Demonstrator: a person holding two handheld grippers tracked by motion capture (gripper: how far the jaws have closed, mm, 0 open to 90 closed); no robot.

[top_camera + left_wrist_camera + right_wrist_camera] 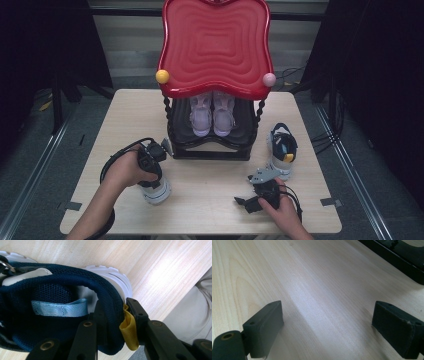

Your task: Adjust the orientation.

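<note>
Two navy high-top shoes flank the shoe rack [210, 150]. The left gripper [113, 327] is clamped on the padded heel collar of the near shoe [155, 190], at seven o'clock from the rack; the other shoe [281, 150] stands at four o'clock. The right gripper [327, 327] hangs spread over bare table [312, 277]. The shoe is probably light, with soft mesh that deforms; its heel collar beside the yellow pull loop [128, 330] offers firm purchase.

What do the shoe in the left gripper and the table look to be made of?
Shoe: navy woven mesh collar, visible weave; whitish ridged sole, probably rubber; yellow fabric heel loop.
Table: pale wood-grain top, smooth, faint sheen; possibly laminate.
</note>
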